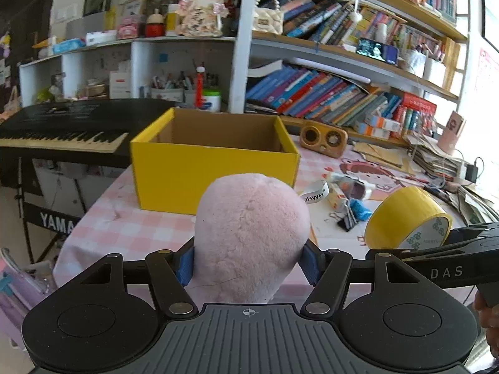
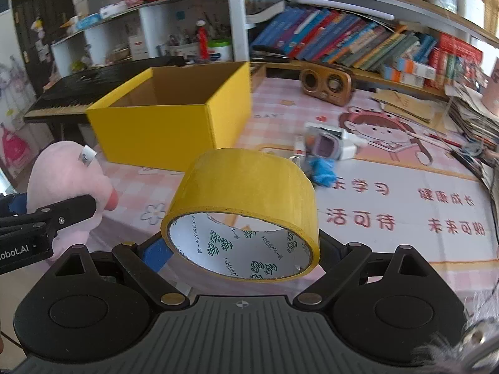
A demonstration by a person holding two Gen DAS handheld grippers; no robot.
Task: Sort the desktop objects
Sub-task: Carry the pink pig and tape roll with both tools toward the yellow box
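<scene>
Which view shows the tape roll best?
Right wrist: the yellow tape roll fills the centre, printed core visible, clamped in the right tongs. Left wrist shows the same roll only at its right edge, partly hidden by the right tongs.

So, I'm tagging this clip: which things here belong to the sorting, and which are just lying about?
In the job: plush in left tongs, tape in right tongs, yellow box.
Lying about: speaker, books, keyboard.
</scene>
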